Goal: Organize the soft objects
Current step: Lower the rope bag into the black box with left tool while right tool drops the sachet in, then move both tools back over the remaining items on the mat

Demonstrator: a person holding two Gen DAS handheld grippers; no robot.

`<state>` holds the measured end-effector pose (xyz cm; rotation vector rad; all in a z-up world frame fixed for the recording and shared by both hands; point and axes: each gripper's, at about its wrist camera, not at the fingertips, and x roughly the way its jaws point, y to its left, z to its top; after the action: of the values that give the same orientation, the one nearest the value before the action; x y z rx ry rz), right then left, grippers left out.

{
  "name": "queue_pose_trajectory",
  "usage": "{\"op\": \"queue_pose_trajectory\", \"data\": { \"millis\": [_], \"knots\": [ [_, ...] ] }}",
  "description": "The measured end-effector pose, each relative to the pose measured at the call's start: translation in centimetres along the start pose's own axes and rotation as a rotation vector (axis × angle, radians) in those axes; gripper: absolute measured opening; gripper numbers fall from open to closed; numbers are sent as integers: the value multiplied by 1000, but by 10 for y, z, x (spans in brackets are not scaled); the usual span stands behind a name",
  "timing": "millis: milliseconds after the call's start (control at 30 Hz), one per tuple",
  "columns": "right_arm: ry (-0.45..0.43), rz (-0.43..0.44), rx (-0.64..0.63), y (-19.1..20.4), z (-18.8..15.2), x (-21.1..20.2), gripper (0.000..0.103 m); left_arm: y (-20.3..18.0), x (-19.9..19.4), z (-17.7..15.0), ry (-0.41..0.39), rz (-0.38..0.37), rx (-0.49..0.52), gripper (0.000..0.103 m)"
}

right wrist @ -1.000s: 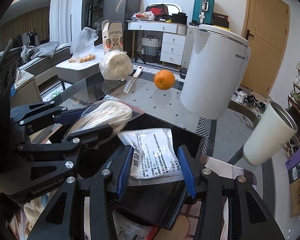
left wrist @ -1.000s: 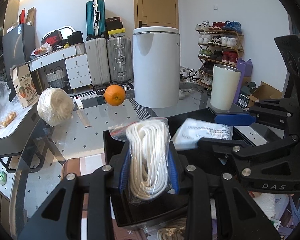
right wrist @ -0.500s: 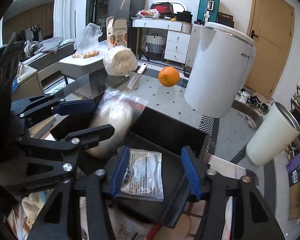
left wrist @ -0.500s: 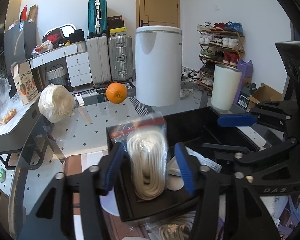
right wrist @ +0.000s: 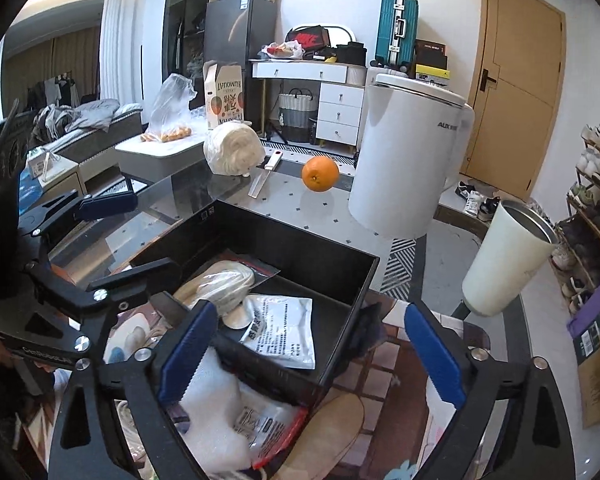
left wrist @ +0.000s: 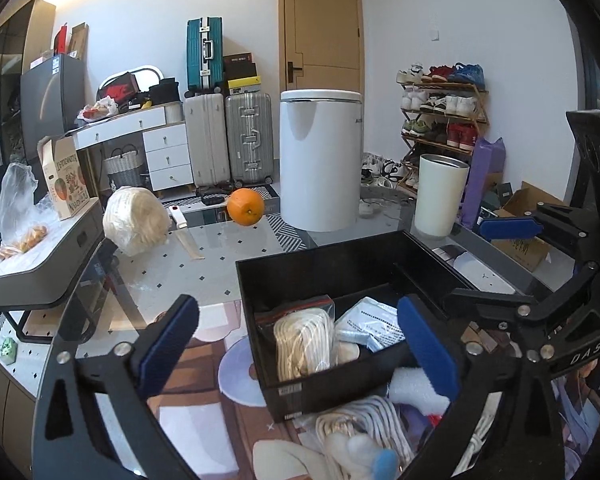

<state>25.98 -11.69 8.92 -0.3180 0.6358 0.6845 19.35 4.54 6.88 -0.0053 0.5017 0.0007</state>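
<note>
Left wrist view: bagged rope coil (left wrist: 302,340), cream cord in clear red-sealed pouch, is stood inside black bin (left wrist: 320,264) beside flat white printed packet (left wrist: 374,320). Left gripper (left wrist: 300,344) and right gripper (right wrist: 308,354) are seen opening wide, nothing gripped. Orange (left wrist: 245,206) is set on table beyond.

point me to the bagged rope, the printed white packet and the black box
bagged rope (left wrist: 302,342), left wrist view, on the coiled white cord.
printed white packet (right wrist: 282,330), right wrist view, on its printed face.
black box (right wrist: 300,250), right wrist view, on its far inner wall.
</note>
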Motion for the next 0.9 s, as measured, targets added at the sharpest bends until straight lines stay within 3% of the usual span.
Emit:
{"op": "queue_pose_trajectory", "data": {
  "millis": [500,700,900],
  "knots": [
    [-41,38,71,9,-23,-38,102,2,-41,-12,-20,13,-32,103],
    [-41,43,83,14,-35,-50,102,-3,-52,-23,6,36,1,103],
    [-10,41,86,18,-49,-55,102,1,-60,-38,34,26,-60,103]
  ]
}}
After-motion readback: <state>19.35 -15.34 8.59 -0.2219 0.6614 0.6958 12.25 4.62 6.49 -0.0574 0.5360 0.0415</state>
